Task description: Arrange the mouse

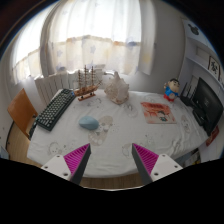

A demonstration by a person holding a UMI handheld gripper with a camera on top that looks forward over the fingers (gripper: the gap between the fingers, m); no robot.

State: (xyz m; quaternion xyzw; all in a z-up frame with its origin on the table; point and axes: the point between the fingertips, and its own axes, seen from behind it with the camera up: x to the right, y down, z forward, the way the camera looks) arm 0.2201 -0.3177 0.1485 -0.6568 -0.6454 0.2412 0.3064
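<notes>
You have barely begun: your gripper (112,158) hangs released and empty above the near edge of the surface (130,135), while the mouse (89,123) lies untouched beyond the fingers, right of the keyboard (55,109).

Open cloth-covered desk (120,135) lies bare just ahead of the fingers, passable through the middle. Obstacles: mouse (89,122) ahead-left, keyboard (56,108) along the left, ship model (87,82) and bag (117,90) at the back, booklet (158,111) and monitor (208,106) right.
</notes>
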